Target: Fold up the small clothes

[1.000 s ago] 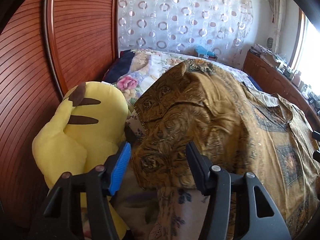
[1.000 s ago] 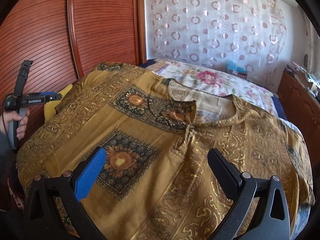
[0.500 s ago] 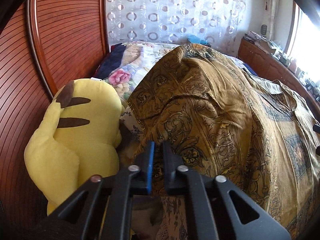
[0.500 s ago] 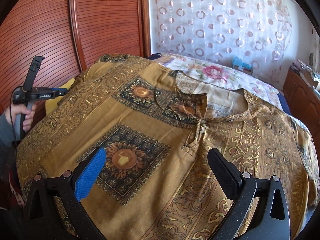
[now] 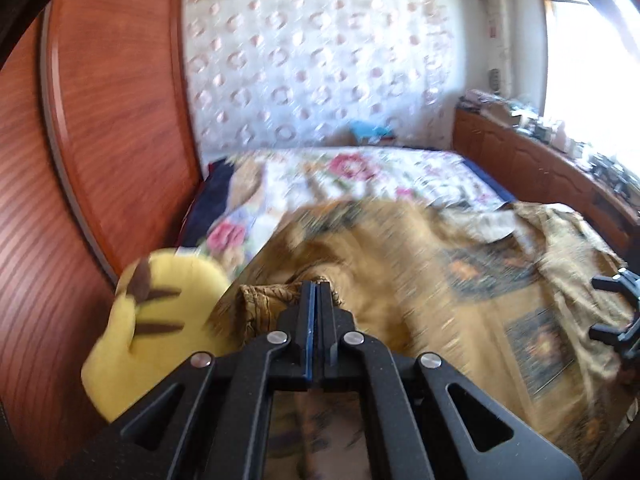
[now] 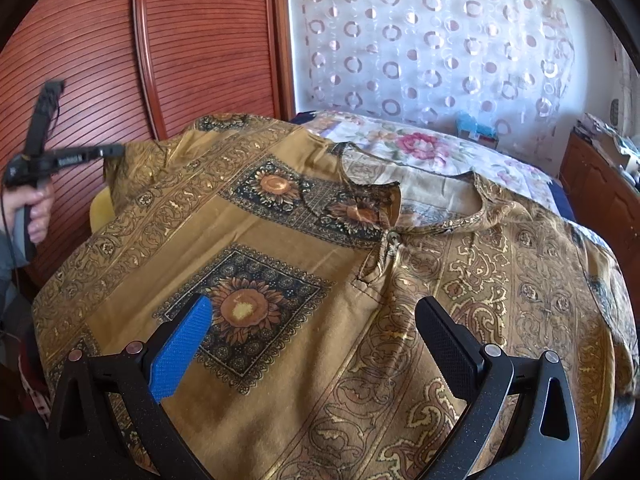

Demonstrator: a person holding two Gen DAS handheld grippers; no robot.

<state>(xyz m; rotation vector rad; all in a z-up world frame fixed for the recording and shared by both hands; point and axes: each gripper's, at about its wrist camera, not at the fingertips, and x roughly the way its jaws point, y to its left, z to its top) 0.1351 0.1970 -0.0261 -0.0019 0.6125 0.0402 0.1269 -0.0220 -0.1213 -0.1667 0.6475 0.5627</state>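
Hand [image 6: 34, 210] wrapped round the left gripper's [image 5: 317, 294] handle, off past the shirt's left edge in the right wrist view, up against the ribbed wooden wardrobe door [image 6: 100, 60], gripper body held about level with the nose aimed back at the shirt. Jaws pressed together, pinching a bunched bit of the shirt's [image 6: 320, 280] edge fabric, lifted clear of the bed. Left wrist view pretty smeared, so can't say exactly which bit of hem or sleeve.

Right gripper [image 6: 316, 344] hanging low over the front of the shirt, angled down, jaws spread wide with nothing between them, blue pad just beside the nearest sunflower square, black pad over the scrollwork panel. Not touching cloth as far as can be told.

Shirt itself: mustard-gold, sunflower squares and paisley borders, spread front-up across the bed [image 6: 432, 148], collar pointing away toward the dotted curtain [image 6: 420, 48]. Yellow plush toy [image 5: 160, 320] tucked just beside the shirt's pinched edge, between shirt and wardrobe door. Wooden cabinet [image 5: 540, 172] with small clutter on top, well beyond the shirt's far side.
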